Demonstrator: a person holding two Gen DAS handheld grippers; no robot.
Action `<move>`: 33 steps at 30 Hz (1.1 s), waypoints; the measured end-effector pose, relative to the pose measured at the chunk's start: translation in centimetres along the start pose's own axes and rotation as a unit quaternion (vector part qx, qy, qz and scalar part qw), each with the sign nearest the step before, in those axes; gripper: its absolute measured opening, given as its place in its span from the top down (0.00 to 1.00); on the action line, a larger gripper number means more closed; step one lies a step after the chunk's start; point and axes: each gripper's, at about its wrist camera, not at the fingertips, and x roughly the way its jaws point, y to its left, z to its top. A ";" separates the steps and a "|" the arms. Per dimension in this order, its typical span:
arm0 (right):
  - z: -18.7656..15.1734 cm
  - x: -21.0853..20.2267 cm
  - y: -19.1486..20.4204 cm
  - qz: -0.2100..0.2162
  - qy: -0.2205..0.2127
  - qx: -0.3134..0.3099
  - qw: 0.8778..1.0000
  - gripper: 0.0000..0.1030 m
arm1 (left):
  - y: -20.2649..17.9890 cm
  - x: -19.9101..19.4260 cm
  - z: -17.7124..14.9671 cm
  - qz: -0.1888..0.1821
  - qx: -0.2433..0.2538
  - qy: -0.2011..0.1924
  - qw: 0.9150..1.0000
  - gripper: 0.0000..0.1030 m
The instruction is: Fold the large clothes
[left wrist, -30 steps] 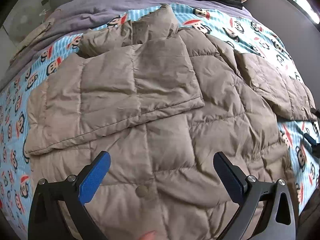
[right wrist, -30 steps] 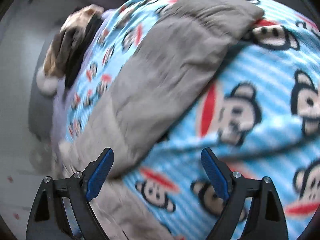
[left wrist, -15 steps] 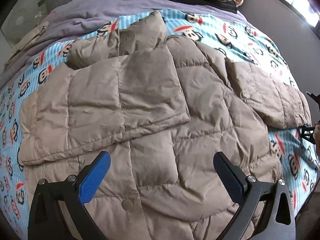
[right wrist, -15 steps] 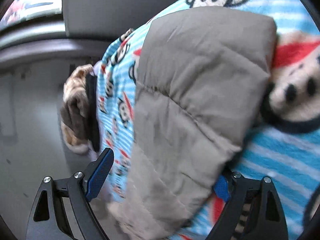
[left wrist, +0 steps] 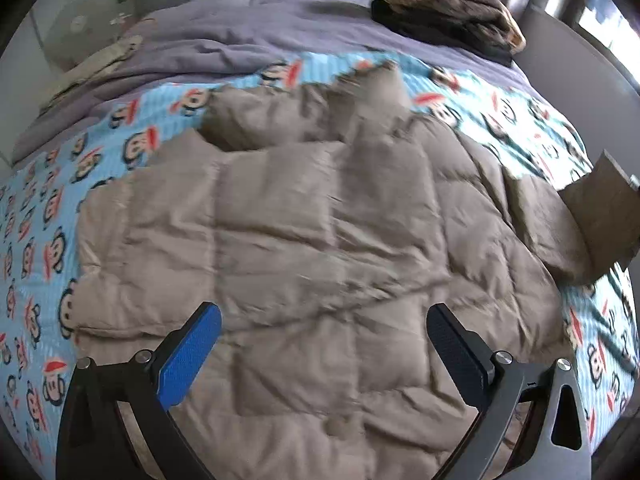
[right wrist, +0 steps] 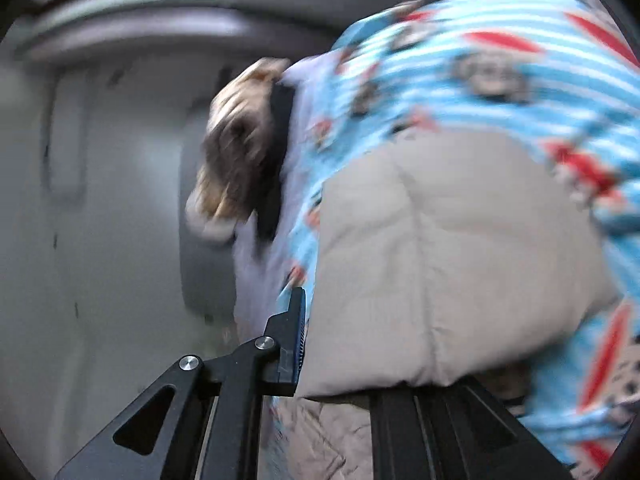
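**Right gripper clamps the jacket sleeve; left gripper hangs open over the body**

A tan quilted jacket (left wrist: 312, 240) lies spread across a bed covered by a blue monkey-print blanket (left wrist: 36, 208). One sleeve is folded over the jacket's front on the left side, its edge running across the chest. The collar points toward the far end of the bed, where a lilac duvet (left wrist: 248, 40) lies crumpled. On the duvet's far right corner sits a pile of folded clothes (left wrist: 452, 8), brown on top of black.

The left gripper (left wrist: 324, 344) hovers above the near part of the jacket, its jaws wide apart with nothing between them; only the quilted fabric shows below.

The right gripper (right wrist: 320, 344) has just been closing, and its jaws are now together on the end of the other sleeve (right wrist: 440, 248). The blue pad of one finger (right wrist: 298, 340) presses against the sleeve's edge; the other finger is hidden behind the padded fabric. In the left wrist view that sleeve end (left wrist: 600, 208) is raised off the blanket at the right edge of the bed, well apart from the left gripper. The right wrist view is blurred; the clothes pile and grey wall show beyond the sleeve.
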 end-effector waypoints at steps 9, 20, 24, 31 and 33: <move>-14.7 12.4 16.2 -0.043 0.128 -0.345 0.929 0.88 | 7.1 -0.3 0.6 0.025 -0.073 -0.023 0.997 0.00; -32.3 24.8 11.6 -0.139 0.279 -0.419 0.852 0.88 | 13.0 0.5 -0.5 0.046 -0.119 -0.030 0.991 0.00; -31.7 25.2 9.3 -0.167 0.292 -0.384 0.860 0.81 | 13.9 1.4 -1.1 0.039 -0.134 -0.021 0.990 0.00; -27.6 20.1 9.4 -0.153 0.228 -0.285 0.918 0.25 | 14.8 1.8 -1.2 0.007 -0.151 -0.023 0.988 0.00; -26.1 19.6 9.3 -0.163 0.199 -0.263 0.930 0.47 | 15.2 1.7 -1.2 -0.007 -0.157 -0.025 0.987 0.06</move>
